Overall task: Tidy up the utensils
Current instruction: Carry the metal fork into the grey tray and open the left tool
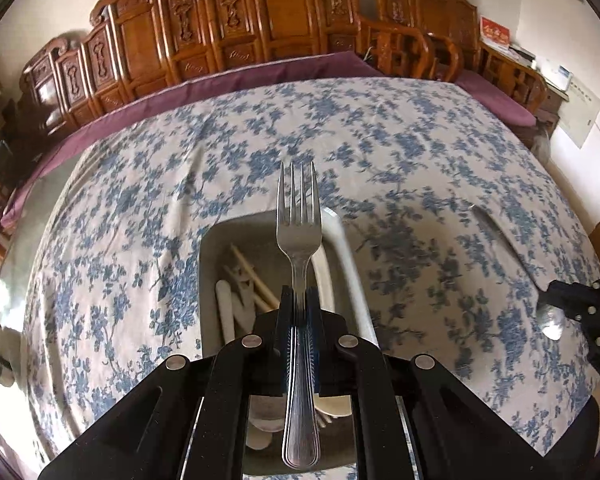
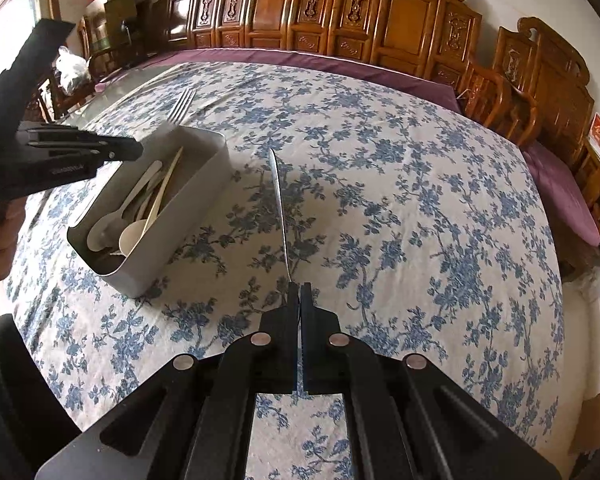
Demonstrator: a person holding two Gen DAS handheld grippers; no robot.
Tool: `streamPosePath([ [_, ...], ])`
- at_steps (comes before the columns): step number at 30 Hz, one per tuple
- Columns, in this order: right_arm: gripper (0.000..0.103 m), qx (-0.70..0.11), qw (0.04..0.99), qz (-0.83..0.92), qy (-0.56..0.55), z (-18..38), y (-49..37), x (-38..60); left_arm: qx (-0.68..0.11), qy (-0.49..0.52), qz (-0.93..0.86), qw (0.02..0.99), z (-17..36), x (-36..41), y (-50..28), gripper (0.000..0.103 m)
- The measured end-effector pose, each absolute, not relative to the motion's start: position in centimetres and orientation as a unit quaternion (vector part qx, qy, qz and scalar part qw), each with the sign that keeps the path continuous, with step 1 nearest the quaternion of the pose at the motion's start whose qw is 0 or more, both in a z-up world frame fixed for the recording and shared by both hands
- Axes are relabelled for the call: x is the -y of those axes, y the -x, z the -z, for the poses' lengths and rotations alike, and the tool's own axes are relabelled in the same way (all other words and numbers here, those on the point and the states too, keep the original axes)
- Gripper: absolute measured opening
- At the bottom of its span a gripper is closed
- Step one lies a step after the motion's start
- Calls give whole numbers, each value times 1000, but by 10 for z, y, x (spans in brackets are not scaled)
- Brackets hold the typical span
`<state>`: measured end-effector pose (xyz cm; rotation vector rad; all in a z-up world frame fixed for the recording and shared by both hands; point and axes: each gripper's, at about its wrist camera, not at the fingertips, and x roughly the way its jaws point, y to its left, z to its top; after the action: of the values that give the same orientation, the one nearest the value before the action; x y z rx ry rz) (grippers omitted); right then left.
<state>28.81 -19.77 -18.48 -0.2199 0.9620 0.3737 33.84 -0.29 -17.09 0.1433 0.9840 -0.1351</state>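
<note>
From the left wrist cam, the left gripper [image 1: 299,300] has its jaws clamped on a steel fork [image 1: 299,248] by the handle, tines pointing away, hanging right over the grey utensil bin [image 1: 208,248] full of pale plastic cutlery [image 1: 236,304] near the middle of the floral tablecloth [image 1: 380,152]. From the right wrist cam, the right gripper [image 2: 299,296] is pinched tight on a table knife [image 2: 280,208] held edge-on, well right of the bin. That skinny blade could twist or slide out of such a thin pinch, and both grippers converging on the bin might collide.
</note>
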Motion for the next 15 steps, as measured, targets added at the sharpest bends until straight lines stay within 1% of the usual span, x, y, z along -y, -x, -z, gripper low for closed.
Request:
streamPosePath([
  [15,2,-470,856,-184,114,194,-293,185,-513,-56,57,855,216,-9,-354,7],
])
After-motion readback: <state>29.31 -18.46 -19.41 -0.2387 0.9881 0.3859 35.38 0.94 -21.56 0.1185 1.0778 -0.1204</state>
